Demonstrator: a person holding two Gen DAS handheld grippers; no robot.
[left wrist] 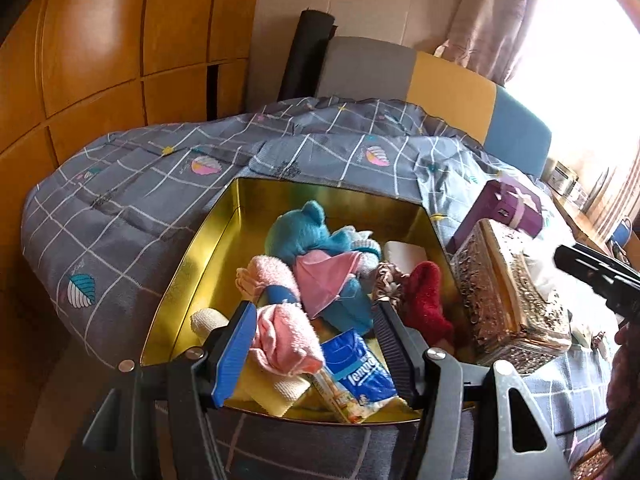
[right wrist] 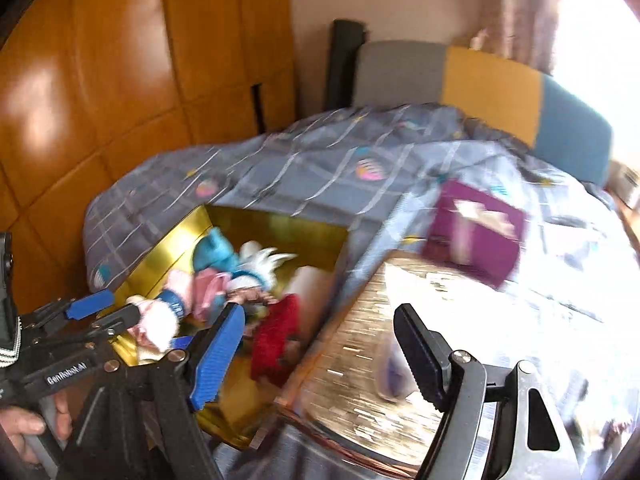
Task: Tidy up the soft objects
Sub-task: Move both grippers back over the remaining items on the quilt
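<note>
In the left wrist view, soft toys (left wrist: 304,228) and towels (left wrist: 280,332) are already seen inside the gold tin (left wrist: 192,248) on the bed (left wrist: 120,184), both the left gripper (left wrist: 316,344) and right gripper (right wrist: 320,356) are held wide and empty, and little seems left.

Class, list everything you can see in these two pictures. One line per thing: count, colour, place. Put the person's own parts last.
Gold tin: one, gold, on the bed, open.
Plush toy: one, teal, inside the tin at the back.
Pink towels: two rolls, pink, near side of the tin.
Red sock: one, red, right side of the tin.
Tissue packet: one, blue, tin's near edge.
Ornate box: one, silvery gold, right of the tin.
Purple box: one, purple, behind the ornate box.
Duvet: one, grey check, covers the bed.
Wardrobe: one, orange wood, left wall.
Left gripper: jaws open, above the tin.
Right gripper: jaws open, nothing between them.
Hand: one, holding the left gripper.
</note>
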